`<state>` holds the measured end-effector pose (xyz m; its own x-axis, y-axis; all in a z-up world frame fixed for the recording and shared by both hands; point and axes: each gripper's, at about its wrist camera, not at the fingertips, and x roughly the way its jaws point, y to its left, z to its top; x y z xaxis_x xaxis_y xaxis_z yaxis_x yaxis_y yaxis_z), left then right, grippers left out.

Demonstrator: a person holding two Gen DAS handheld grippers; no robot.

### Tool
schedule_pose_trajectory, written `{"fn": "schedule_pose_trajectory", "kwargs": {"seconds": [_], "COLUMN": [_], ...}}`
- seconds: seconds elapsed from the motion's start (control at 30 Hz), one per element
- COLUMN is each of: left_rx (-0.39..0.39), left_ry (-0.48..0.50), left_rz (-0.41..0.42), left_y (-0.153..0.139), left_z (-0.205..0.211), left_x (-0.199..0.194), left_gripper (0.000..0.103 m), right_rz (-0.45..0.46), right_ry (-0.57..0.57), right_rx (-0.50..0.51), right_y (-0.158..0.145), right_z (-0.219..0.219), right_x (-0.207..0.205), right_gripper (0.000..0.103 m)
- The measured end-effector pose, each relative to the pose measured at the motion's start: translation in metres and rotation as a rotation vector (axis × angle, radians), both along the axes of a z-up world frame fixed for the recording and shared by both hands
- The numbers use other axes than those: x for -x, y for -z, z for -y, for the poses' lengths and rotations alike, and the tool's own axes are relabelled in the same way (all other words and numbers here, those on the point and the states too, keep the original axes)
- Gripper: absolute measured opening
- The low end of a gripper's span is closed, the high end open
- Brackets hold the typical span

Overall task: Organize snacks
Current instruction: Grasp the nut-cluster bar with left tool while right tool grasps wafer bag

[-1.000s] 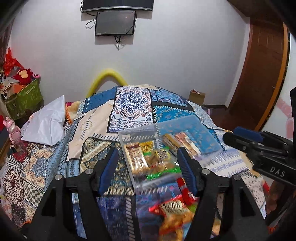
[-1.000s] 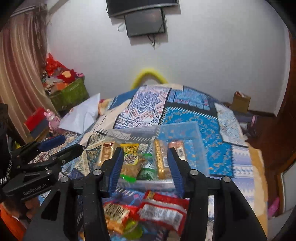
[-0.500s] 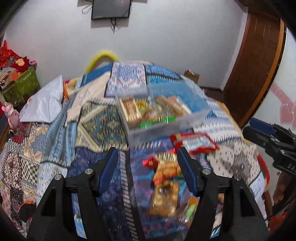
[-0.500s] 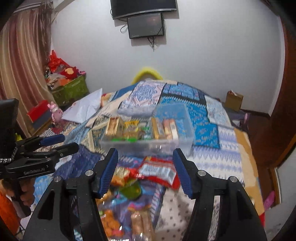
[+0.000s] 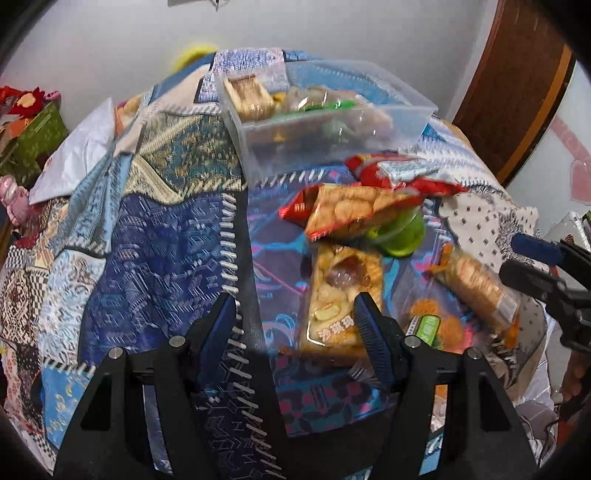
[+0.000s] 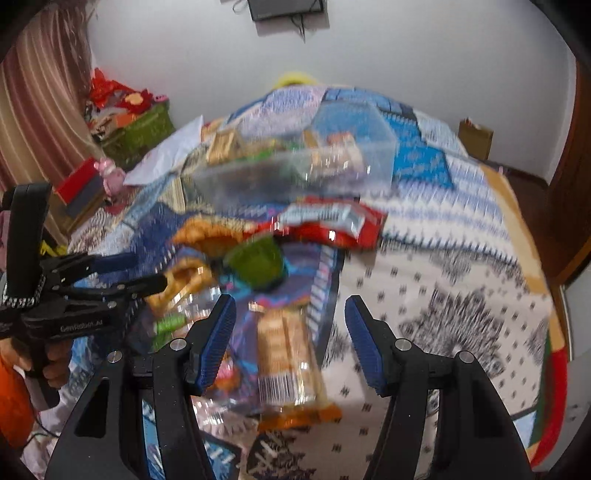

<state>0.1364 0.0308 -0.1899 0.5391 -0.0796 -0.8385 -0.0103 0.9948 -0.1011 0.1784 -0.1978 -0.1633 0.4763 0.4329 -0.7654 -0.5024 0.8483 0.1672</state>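
Note:
A clear plastic bin (image 5: 332, 122) with several snack packs stands on the patterned bedspread; it also shows blurred in the right wrist view (image 6: 295, 166). Loose snacks lie nearer: a red pack (image 5: 399, 171), a biscuit bag (image 5: 354, 210), a green cup (image 5: 402, 236), a nut bar (image 5: 340, 295) and a cracker sleeve (image 5: 476, 288). My left gripper (image 5: 295, 332) is open and empty, its right finger beside the nut bar. My right gripper (image 6: 290, 339) is open and empty above the cracker sleeve (image 6: 284, 358).
The bedspread (image 5: 147, 240) covers the whole bed. A white pillow (image 5: 77, 155) and a green box (image 5: 33, 136) lie at the left. A wooden door (image 5: 517, 81) stands at the right. A wall screen (image 6: 288, 9) hangs above.
Both grippers have tilted down and come closer to the loose snacks; the bin has slid toward the top of both views. Both stay open.

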Motion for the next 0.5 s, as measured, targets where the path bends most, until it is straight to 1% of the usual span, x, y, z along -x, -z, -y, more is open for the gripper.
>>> {"fn": "schedule_pose_trajectory", "kwargs": {"seconds": [0.1, 0.23, 0.37, 0.4, 0.5], "left_rx": [0.018, 0.024, 0.029, 0.018, 0.022], "left_ry": [0.012, 0.040, 0.043, 0.040, 0.025], "left_rz": [0.000, -0.004, -0.042, -0.050, -0.055], "left_y": [0.001, 0.003, 0.012, 0.016, 0.022], "left_z": [0.006, 0.016, 0.021, 0.022, 0.022], "left_x": [0.001, -0.001, -0.009, -0.011, -0.015], "left_gripper": [0.066, 0.066, 0.066, 0.066, 0.066], "right_rz": [-0.022, -0.048, -0.060, -0.065, -0.072], "right_ry": [-0.001, -0.005, -0.010, -0.010, -0.006], "right_rx": [0.008, 0.014, 0.026, 0.029, 0.010], "right_y": [0.010, 0.020, 0.028, 0.030, 0.033], "right_z": [0.002, 0.003, 0.002, 0.002, 0.004], "right_x": [0.004, 0.006, 0.009, 0.009, 0.007], "right_gripper": [0.058, 0.058, 0.058, 0.058, 0.058]}}
